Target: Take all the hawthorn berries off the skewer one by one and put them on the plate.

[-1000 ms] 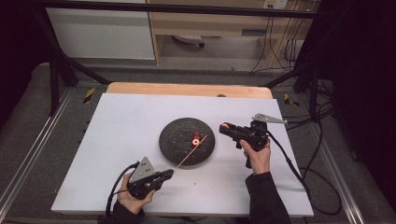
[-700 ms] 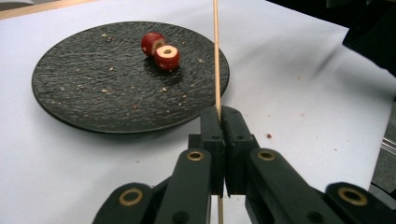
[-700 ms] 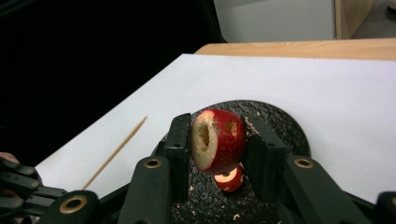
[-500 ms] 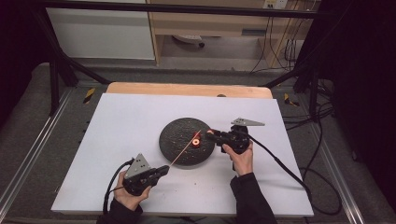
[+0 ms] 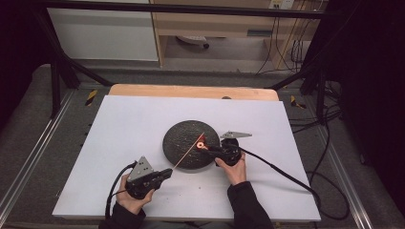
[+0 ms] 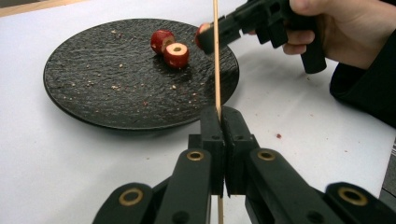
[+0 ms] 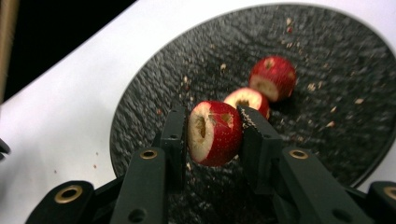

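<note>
So the landmark here is the round black textured stone-look plate [image 5: 184,143] sitting mid-table on the white tabletop [image 5: 124,124]. The right gripper [image 7: 214,135] is clenched on a small red cored fruit piece with pale flesh [image 7: 212,133], held just above the plate's near-right edge, jaws pressing its two red sides with the cut face turned sideways. The left gripper [image 6: 220,116] is clamped tight on a thin wooden skewer [image 6: 215,56], off the plate's near side, with the stick slanting up toward the plate and the held fruit. Two more red fruit pieces [image 6: 170,46] lie touching each other on the plate, toward its far-right part from the left gripper view. My guess: the fruit is light and soft-ish, easy to bruise or split, so squeezing the skin sides like now seems right, leaving the hollow core free for the skewer. The skewer looks stiff but skinny, could bend or snap if pushed crooked. Crumbs litter the plate and tabletop, nothing really blocking, apart from the right gripper's own jaws crowding the fruit.
</note>
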Tool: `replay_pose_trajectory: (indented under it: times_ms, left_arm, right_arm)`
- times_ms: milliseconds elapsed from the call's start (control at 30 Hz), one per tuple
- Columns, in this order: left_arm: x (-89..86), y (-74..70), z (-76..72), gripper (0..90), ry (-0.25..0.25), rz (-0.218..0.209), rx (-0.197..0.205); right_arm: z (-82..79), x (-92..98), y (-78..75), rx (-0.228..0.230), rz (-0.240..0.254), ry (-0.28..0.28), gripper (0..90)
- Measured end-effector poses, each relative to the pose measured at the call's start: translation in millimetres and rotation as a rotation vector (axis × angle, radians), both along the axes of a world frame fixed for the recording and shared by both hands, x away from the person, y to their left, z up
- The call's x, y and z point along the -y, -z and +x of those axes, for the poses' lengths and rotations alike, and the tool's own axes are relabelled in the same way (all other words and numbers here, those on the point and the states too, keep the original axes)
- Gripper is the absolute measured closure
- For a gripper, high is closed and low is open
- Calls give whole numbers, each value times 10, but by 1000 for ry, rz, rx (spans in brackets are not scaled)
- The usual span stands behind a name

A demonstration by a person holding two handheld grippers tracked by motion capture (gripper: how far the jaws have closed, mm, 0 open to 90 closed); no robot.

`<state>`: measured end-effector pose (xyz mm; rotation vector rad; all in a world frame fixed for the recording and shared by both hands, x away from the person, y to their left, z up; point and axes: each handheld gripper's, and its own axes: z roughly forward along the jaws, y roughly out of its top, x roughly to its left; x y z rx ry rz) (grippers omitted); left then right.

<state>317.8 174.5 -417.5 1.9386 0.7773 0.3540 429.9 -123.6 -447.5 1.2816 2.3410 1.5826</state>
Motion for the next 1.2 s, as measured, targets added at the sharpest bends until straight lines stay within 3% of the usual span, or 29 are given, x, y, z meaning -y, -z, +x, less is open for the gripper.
replay_pose_trajectory:
  times_ms: [367, 600, 833, 1067, 1200]
  left_arm:
    - [-1, 10, 10, 883, -4, 8, -5]
    - [-14, 1, 17, 882, -11, 5, -8]
    - [-26, -45, 41, 882, -24, 3, -17]
    - [-43, -115, 83, 882, -35, 3, -17]
    - [-23, -164, 127, 882, -34, 3, -19]
  right_arm:
    - [-27, -55, 124, 3, -53, -16, 637]
    - [-58, 8, 3, 48, -72, -16, 500]
    - [-172, 177, -168, 89, -121, -16, 282]
    - [-297, 459, -160, 103, -160, 7, 97]
    - [-368, 622, -124, 101, -175, 27, 40]
